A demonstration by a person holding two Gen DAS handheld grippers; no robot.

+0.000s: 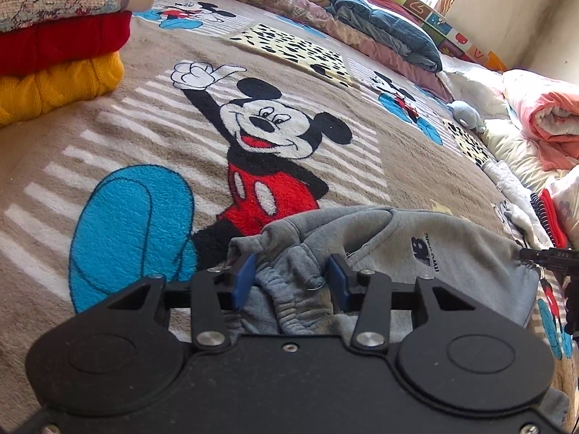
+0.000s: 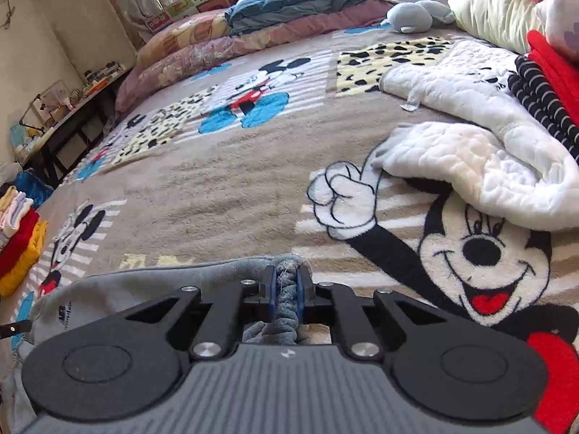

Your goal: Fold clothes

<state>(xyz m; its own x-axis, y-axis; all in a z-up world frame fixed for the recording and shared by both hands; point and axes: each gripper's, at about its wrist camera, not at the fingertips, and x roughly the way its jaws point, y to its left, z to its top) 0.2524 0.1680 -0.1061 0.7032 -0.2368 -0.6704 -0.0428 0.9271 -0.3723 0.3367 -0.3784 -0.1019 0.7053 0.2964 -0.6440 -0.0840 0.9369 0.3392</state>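
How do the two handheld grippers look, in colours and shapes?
The left gripper is black, with round covers, silver screws and blue pads on its fingers. The right gripper is alike, but its base is ribbed grey.

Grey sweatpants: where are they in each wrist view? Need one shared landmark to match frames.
Left wrist: grey sweatpants bottom centre-right, bunched waistband between the left gripper fingers.
Right wrist: bottom left to centre, an edge pinched in the right gripper.
Shared landmark: folded stack with yellow knit, upper left in left view, left edge in right.
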